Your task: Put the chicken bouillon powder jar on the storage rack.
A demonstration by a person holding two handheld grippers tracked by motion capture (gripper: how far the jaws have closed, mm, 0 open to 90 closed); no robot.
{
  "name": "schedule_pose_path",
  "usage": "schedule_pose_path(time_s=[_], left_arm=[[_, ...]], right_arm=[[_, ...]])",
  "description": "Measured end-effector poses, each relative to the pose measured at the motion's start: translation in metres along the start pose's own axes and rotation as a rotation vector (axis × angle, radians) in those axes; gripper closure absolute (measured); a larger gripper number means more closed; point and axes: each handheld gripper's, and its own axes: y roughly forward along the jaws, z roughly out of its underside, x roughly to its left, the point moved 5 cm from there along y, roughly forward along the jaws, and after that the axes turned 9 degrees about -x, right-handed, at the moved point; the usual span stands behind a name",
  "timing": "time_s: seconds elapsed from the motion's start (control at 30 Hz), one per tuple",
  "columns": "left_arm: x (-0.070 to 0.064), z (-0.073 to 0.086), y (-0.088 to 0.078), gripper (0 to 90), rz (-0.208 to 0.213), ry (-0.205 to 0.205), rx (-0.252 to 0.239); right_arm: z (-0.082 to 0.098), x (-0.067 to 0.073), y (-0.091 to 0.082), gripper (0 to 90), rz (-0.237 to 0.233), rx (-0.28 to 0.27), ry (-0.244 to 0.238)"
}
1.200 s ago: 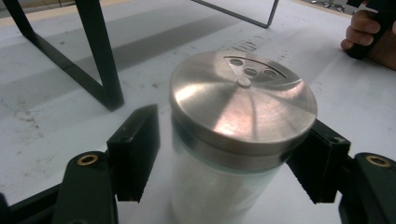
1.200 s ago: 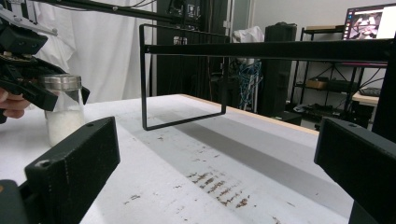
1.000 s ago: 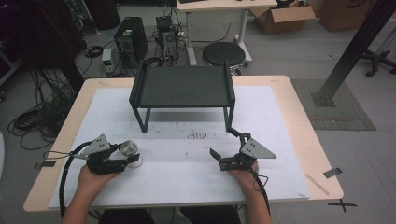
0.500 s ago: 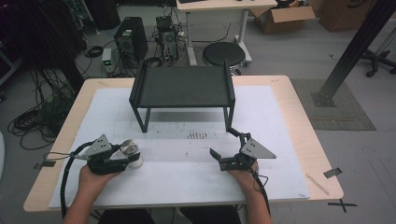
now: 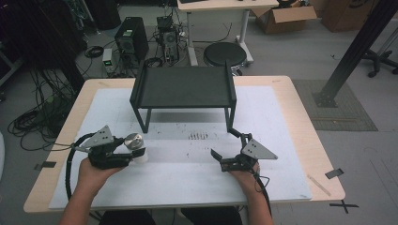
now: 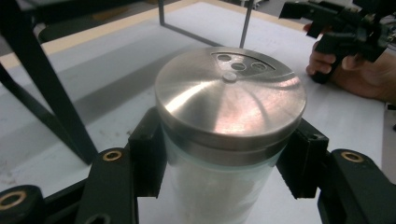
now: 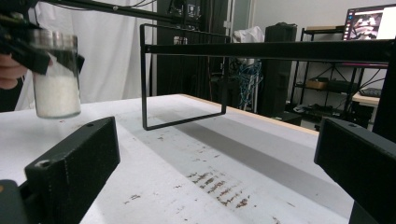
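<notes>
Left gripper [image 5: 123, 151] is clamped on a glass shaker [image 5: 135, 147] of white granules, jaws pressing its sides just under the steel lid [image 6: 229, 95], probably so the sprinkle holes stay clear and the jar stays upright. Right gripper view suggests the shaker base is just off or barely on the white mat [image 5: 187, 183]; cannot tell contact. It sits at the near-left of the table, in front of the black shelf's [image 5: 183, 88] left leg. Right gripper [image 5: 229, 148] rests low on the mat at the near-right, jaws spread wide and empty, likely parked to leave room. Dark specks [image 5: 198, 136] mark the mat between the two grippers, nearer the shelf. Shelf stands mid-table with nothing on top, a likely drop spot. Beyond: stool [image 5: 225, 53], computer tower [image 5: 131, 42], cables on floor.
</notes>
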Motion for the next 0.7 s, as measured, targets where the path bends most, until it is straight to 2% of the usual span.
schedule_pose_path(time_s=[0.23, 0.5, 0.7], left_arm=[[-0.01, -0.023, 0.008, 43.1, 0.023, 0.022, -0.005], [-0.01, -0.049, 0.015, 43.2, 0.023, 0.015, -0.02], [-0.012, -0.06, 0.019, 43.2, 0.028, 0.024, -0.019]], right_arm=[[0.0, 0.0, 0.0, 0.0, 0.0, -0.001, 0.002], [0.0, 0.0, 0.0, 0.0, -0.001, -0.001, 0.0], [0.0, 0.0, 0.0, 0.0, 0.0, -0.002, 0.001]])
